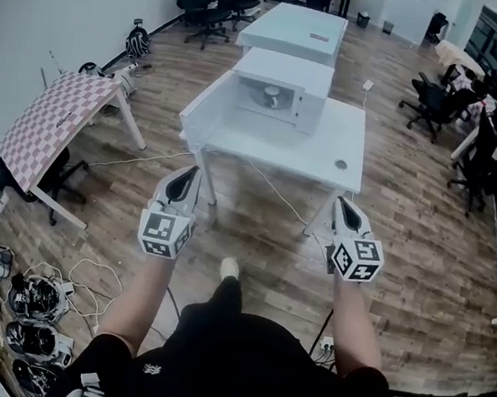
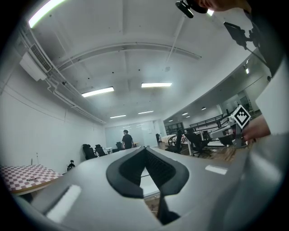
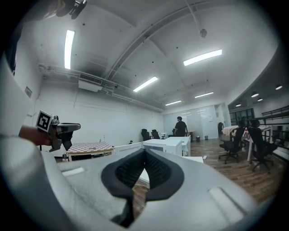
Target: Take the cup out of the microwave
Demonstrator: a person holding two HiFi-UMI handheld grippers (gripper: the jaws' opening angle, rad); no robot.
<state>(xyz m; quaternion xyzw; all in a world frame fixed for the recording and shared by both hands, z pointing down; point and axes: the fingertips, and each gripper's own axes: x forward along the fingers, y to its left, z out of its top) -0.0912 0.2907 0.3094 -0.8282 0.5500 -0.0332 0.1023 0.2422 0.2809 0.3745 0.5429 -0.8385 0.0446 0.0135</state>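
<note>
A white microwave (image 1: pixel 282 84) stands on a white table (image 1: pixel 328 145) ahead of me, its door (image 1: pixel 204 110) swung open to the left. Inside the cavity sits a pale cup (image 1: pixel 271 96). Both grippers are held level, well short of the table's near edge. My left gripper (image 1: pixel 194 171) is shut with nothing in it, its pads meeting in the left gripper view (image 2: pixel 144 149). My right gripper (image 1: pixel 340 200) is shut and empty as well (image 3: pixel 144 151). The microwave (image 3: pixel 163 145) shows small beyond the right jaws.
A small round object (image 1: pixel 341 163) lies on the table's right side. A checkered table (image 1: pixel 55 118) stands to the left, more white tables (image 1: pixel 298 29) behind, office chairs (image 1: pixel 438 104) at right. Cables and gear (image 1: pixel 35 301) lie on the floor at lower left.
</note>
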